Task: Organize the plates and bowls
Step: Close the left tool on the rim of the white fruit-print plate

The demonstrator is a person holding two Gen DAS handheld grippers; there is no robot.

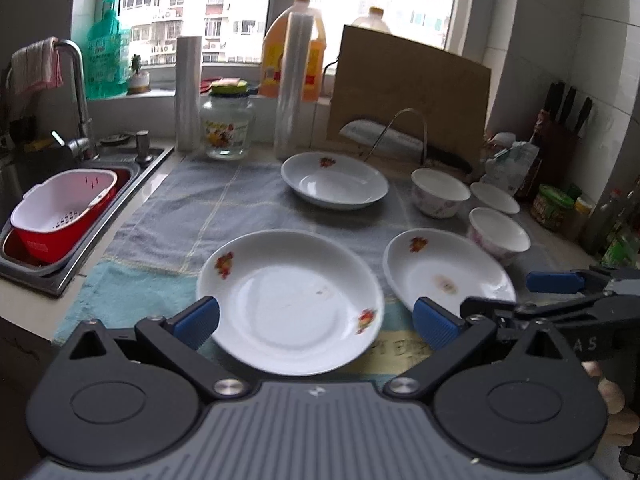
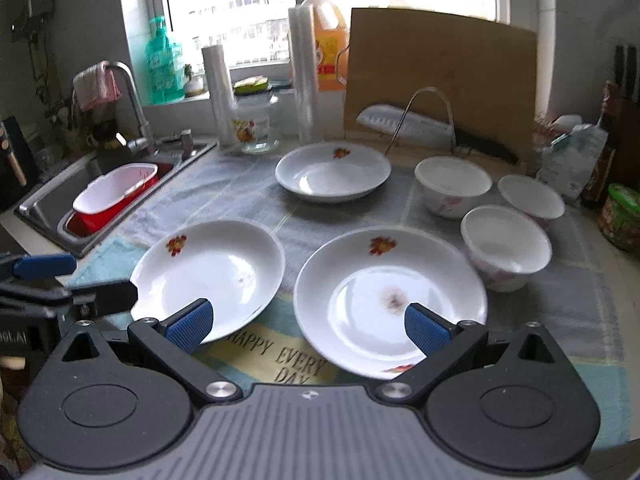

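Note:
Three white flowered plates lie on a towel on the counter. In the left wrist view my left gripper [image 1: 316, 322] is open over the near left plate [image 1: 290, 300]; the stained plate [image 1: 444, 276] is to its right and a far plate [image 1: 334, 180] lies behind. In the right wrist view my right gripper [image 2: 308, 326] is open and empty above the stained plate [image 2: 390, 300], with the left plate [image 2: 212, 276] beside it and the far plate [image 2: 332, 172] behind. Three white bowls [image 2: 504, 250] [image 2: 452, 186] [image 2: 530, 198] stand at the right. Each gripper shows in the other's view [image 1: 560, 292] [image 2: 40, 280].
A sink [image 1: 100, 216] with a red-and-white strainer basket [image 1: 64, 212] is at the left. A glass jar [image 1: 228, 128], plastic rolls [image 1: 188, 92], an oil jug [image 1: 294, 48] and a cutting board [image 1: 408, 96] with a knife rack stand at the back. Jars and bottles [image 1: 556, 204] crowd the right.

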